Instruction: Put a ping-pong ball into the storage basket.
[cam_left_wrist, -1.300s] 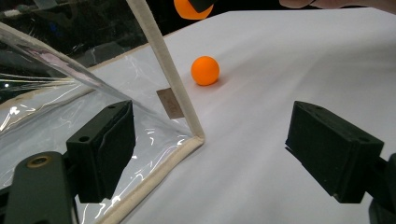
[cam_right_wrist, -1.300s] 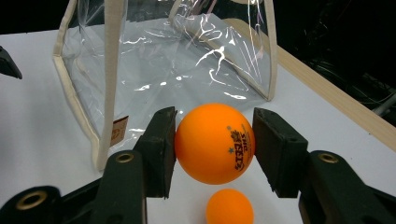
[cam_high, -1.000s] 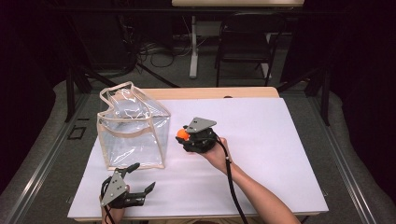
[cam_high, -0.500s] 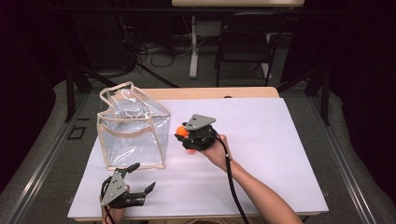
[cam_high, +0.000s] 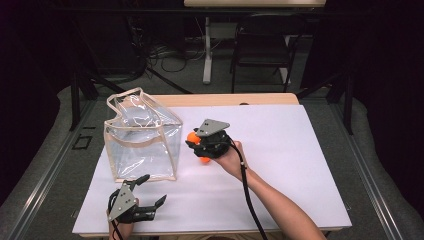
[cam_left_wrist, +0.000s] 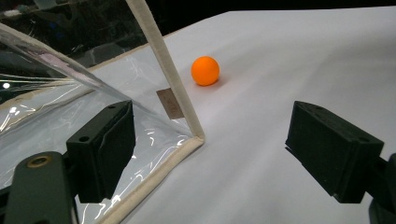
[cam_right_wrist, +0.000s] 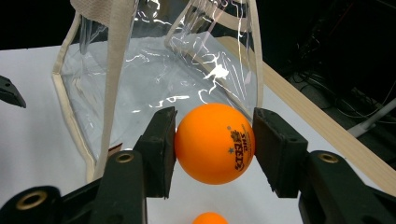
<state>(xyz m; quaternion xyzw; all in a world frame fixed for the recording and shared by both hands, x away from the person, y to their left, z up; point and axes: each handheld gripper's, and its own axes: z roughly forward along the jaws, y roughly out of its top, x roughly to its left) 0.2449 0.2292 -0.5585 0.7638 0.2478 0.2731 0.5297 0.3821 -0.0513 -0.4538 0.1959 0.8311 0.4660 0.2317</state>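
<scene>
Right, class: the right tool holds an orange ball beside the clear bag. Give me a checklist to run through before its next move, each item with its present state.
1. Ball pinched between both pads of the right tool: ok.
2. Clear bag standing upright on the table: ok.
3. Bag mouth open wide enough for the ball: cannot tell.
4. Left tool open and apart from the bag's corner: ok.
5. Second ball lying on the table outside the bag: ok.
</scene>
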